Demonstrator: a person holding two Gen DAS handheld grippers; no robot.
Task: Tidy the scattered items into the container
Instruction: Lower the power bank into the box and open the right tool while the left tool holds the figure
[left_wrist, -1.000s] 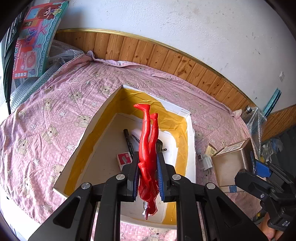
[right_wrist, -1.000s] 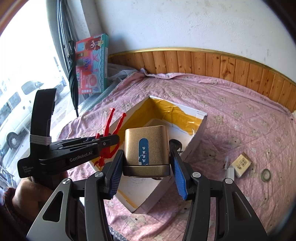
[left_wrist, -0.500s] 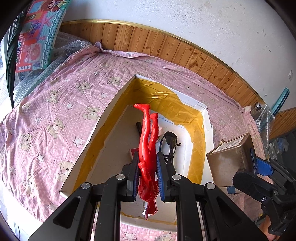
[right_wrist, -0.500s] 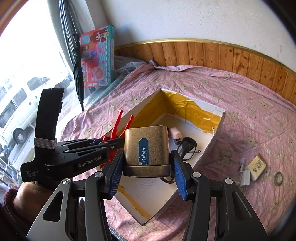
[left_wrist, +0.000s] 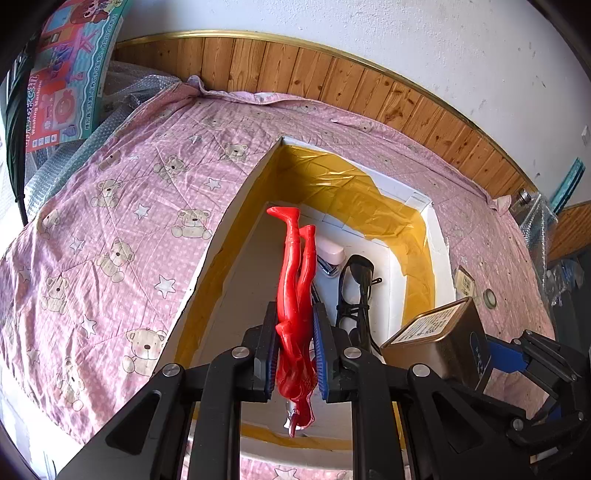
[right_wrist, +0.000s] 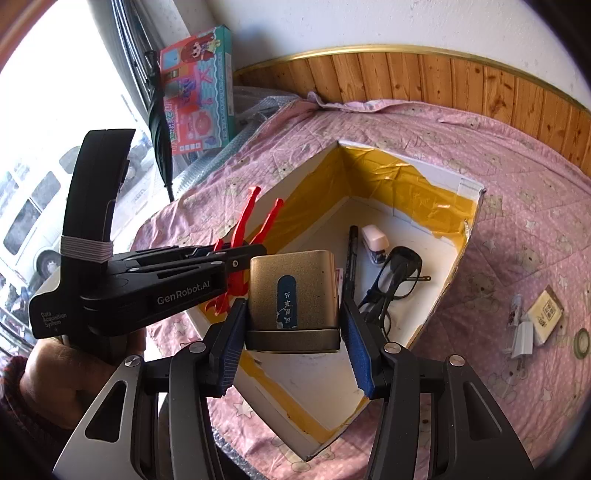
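Person's hand (right_wrist: 70, 373) on left gripper (right_wrist: 236, 258), right-wrist view only.

gold tin (right_wrist: 293, 295) in jaws, above box (right_wrist: 439, 295)

Both tongs now hang over the open box (left_wrist: 439, 236), where a second ago they stood short of its near edge. The left tongs (left_wrist: 295, 354) carry the red figure (left_wrist: 295, 295) in above the box floor, so more of that floor shows: the glasses (left_wrist: 356, 280) and a pale stapler (left_wrist: 330, 253) come into sight past the legs. The right tongs (right_wrist: 293, 334) bring the gold tin (right_wrist: 293, 291) over the near corner, close beside the left tongs, and the pen (right_wrist: 351, 258) appears behind it.
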